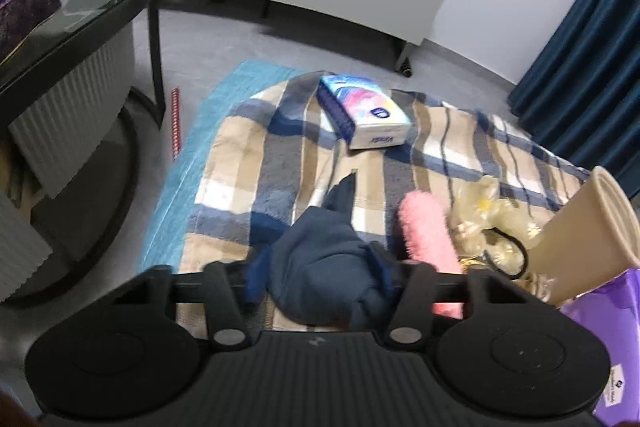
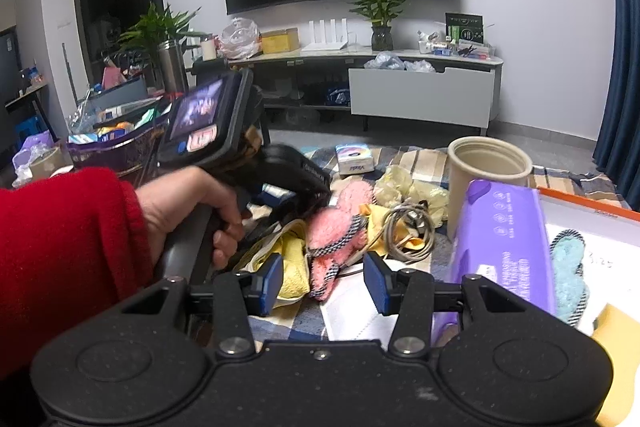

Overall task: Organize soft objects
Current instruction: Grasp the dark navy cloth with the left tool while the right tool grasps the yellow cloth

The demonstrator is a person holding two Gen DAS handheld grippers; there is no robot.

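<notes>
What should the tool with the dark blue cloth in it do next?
Probably lift a little. The left tool looks closed on the bunched dark blue cloth, which still lies on the checked blanket beside the fluffy pink sock; raising it should pull it clear.

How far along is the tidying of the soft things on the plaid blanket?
Early on. Looks done: a light blue fuzzy sock lies on the white board at right. In hand: the left gripper is shut on a dark blue cloth item; the right gripper is open and empty. Left: the pink fuzzy sock, yellow cloths and tissue pack lie on the blanket.
</notes>
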